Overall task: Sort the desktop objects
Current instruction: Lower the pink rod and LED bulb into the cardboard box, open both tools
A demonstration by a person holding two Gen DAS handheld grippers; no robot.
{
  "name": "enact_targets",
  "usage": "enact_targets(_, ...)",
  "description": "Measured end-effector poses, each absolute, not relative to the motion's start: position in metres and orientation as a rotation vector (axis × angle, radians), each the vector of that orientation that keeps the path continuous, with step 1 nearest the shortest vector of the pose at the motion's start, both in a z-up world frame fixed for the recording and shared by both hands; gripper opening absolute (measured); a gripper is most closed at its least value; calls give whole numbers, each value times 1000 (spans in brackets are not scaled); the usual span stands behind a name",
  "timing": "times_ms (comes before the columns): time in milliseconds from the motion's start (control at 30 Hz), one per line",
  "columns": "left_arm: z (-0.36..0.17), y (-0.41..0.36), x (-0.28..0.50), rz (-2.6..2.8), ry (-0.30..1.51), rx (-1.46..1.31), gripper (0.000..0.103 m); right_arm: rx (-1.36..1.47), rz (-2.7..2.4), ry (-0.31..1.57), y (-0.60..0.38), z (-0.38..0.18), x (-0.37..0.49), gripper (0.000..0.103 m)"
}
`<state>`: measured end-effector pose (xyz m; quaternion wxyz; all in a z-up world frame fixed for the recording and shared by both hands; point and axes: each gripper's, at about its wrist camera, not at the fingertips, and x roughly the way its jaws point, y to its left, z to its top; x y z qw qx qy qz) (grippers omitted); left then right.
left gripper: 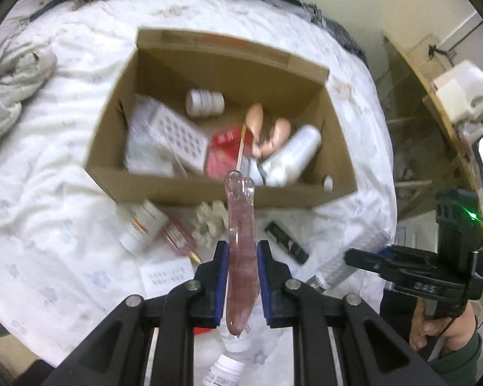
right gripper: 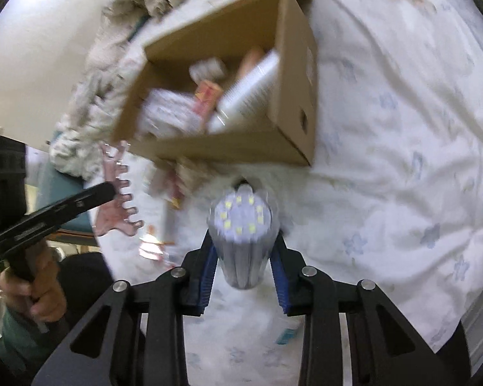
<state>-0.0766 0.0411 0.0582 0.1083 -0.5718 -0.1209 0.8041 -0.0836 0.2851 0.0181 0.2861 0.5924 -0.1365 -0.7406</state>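
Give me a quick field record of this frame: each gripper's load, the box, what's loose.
left gripper: shut on pink hair claw clip
right gripper: shut on LED corn bulb
cardboard box: open, on white floral sheet, holding bottles and packets
loose in front of box: pill bottle, black stick
image: motion-blurred

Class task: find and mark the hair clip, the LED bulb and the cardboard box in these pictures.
hair clip [left gripper: 241, 257], left wrist view, middle of its pink body.
LED bulb [right gripper: 241, 215], right wrist view, its flat LED face.
cardboard box [left gripper: 119, 180], left wrist view, near wall.
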Motion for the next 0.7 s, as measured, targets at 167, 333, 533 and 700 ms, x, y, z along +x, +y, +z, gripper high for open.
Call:
enact_targets(167, 78, 27, -98, 2427, -389, -1648, 18, 1427, -1975, -457, 290, 59, -102, 34)
enact_targets(333, 81, 26, -135, 2508, -389, -1619, 18, 1304, -2004, -516, 276, 75, -134, 34)
enact_targets(533, 58, 34, -174, 2534, -322, -1706, 18, 1286, -2134, -560, 269, 64, -166, 34)
enact_targets(700, 35, 50, -192, 2512, -257, -1765, 18, 1384, -2138, -507, 247, 40, -188, 34)
